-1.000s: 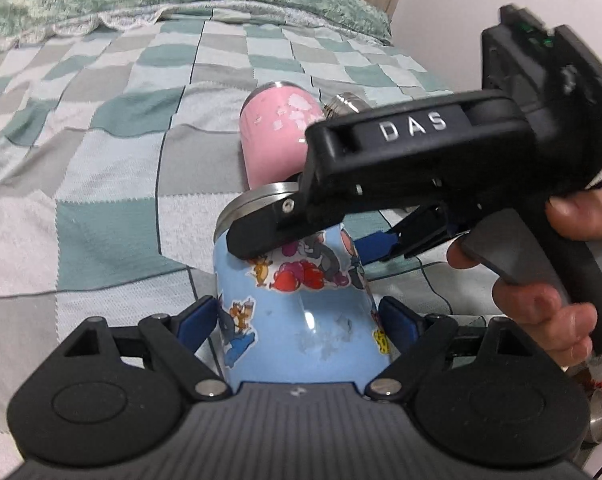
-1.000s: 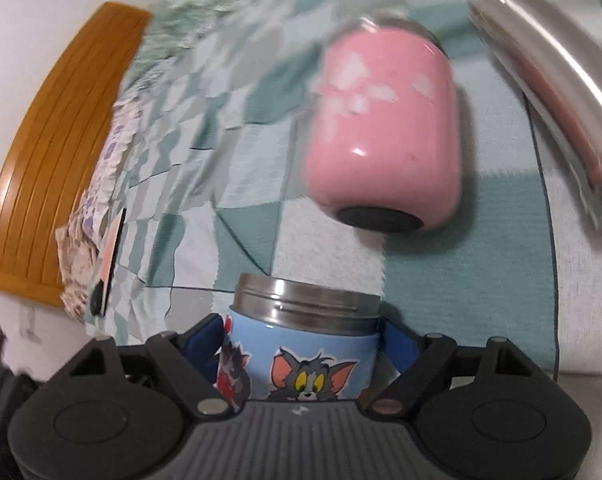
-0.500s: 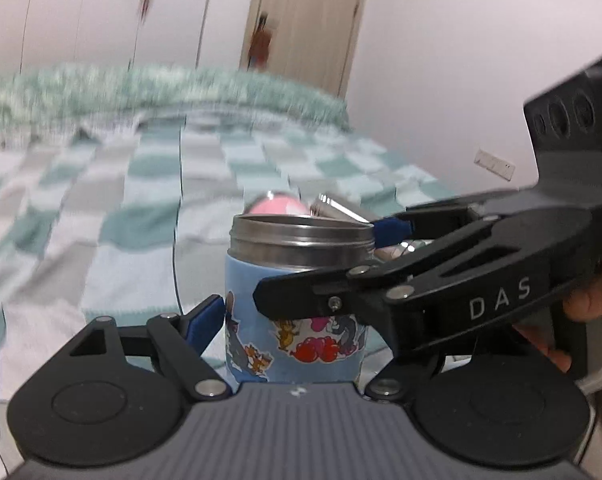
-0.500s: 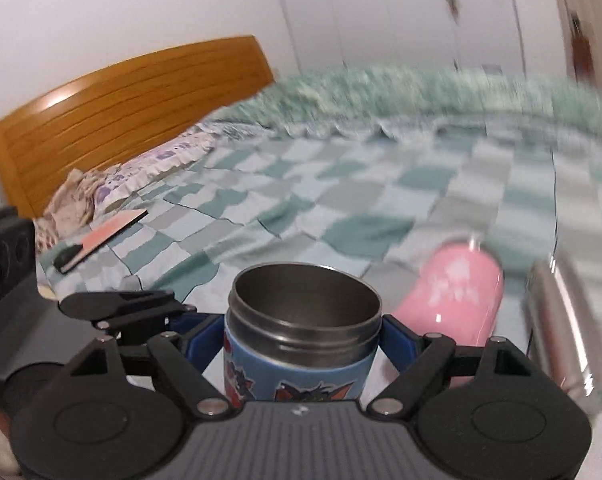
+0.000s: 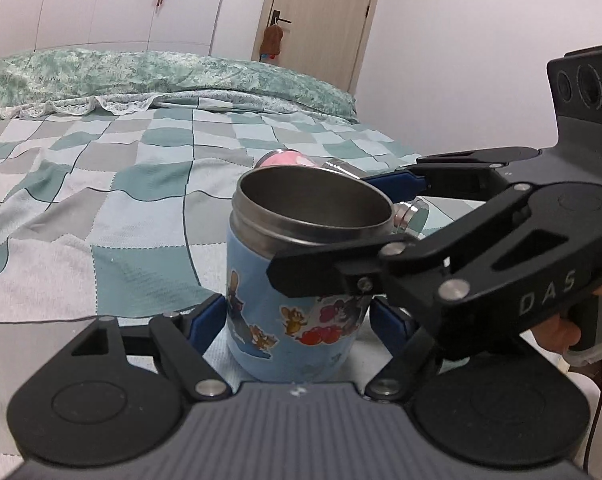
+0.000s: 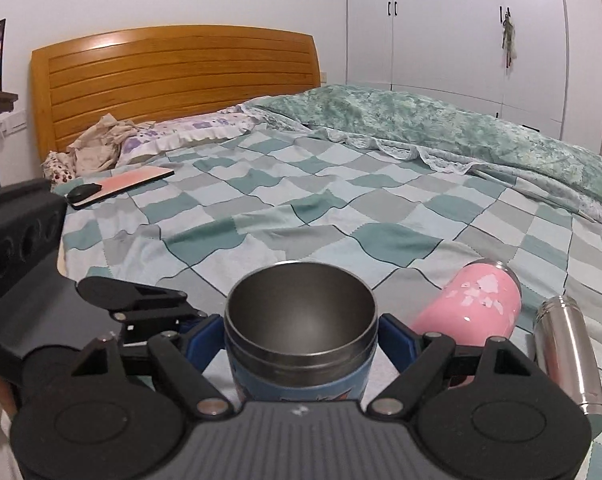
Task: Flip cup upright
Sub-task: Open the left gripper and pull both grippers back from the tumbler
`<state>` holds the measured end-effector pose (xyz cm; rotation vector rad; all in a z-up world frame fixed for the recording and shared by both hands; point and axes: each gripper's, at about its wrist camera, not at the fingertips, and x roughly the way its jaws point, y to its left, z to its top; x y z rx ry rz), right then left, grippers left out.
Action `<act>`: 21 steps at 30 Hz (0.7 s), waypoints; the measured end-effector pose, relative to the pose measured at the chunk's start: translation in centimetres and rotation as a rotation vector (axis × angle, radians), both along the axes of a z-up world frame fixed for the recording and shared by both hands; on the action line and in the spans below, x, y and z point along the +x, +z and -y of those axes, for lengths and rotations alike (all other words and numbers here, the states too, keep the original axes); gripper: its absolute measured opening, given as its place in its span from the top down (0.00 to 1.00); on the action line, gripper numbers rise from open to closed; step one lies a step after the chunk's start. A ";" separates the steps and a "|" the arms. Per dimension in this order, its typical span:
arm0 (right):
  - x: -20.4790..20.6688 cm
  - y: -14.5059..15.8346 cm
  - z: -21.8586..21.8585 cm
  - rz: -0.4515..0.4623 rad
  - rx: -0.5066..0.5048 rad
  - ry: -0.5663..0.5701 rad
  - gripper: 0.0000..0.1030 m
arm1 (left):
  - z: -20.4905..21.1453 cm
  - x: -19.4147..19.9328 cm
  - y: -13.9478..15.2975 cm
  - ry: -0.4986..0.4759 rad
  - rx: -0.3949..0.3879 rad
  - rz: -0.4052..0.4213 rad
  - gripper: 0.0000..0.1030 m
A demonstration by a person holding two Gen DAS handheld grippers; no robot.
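The blue cartoon-sticker steel cup point(image 5: 301, 300) stands upright, mouth up, over the checked bedspread point(image 5: 113, 184); it also shows in the right wrist view point(image 6: 301, 344). My right gripper point(image 6: 301, 340) is shut on the cup just under its rim, a blue pad on each side. My left gripper point(image 5: 299, 320) holds the cup's lower body between its blue pads. The right gripper's fingers point(image 5: 333, 272) cross in front of the cup in the left wrist view.
A pink cup point(image 6: 477, 304) lies on its side to the right, with a steel flask point(image 6: 569, 344) beside it. A tablet with a mouse point(image 6: 117, 184) lies near the pillows. A wooden headboard point(image 6: 173, 76) and green quilt point(image 6: 441, 120) sit behind.
The blue cup has been turned from mouth-away to upright, mouth up, with both grippers still on it. Both cameras have swung up from the bedspread to the room.
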<state>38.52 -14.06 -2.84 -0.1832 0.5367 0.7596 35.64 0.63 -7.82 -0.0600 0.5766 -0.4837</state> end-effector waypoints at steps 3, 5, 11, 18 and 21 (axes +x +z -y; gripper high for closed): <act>0.0 0.2 0.2 -0.006 0.020 0.001 0.14 | -0.1 -0.4 0.3 0.012 0.004 -0.010 0.22; -0.3 0.6 0.4 0.002 0.034 -0.013 0.10 | -0.2 -0.8 0.9 0.020 -0.003 0.007 0.21; -3.0 2.7 4.0 0.044 0.112 -0.081 0.00 | -1.5 -4.8 3.7 0.043 -0.040 0.078 0.13; -7.1 3.9 10.3 0.031 0.181 -0.217 0.00 | -2.9 -9.4 7.5 0.170 -0.044 0.165 0.03; -8.4 4.1 12.5 0.005 0.263 -0.258 0.00 | -3.0 -10.2 8.7 0.209 -0.056 0.165 0.01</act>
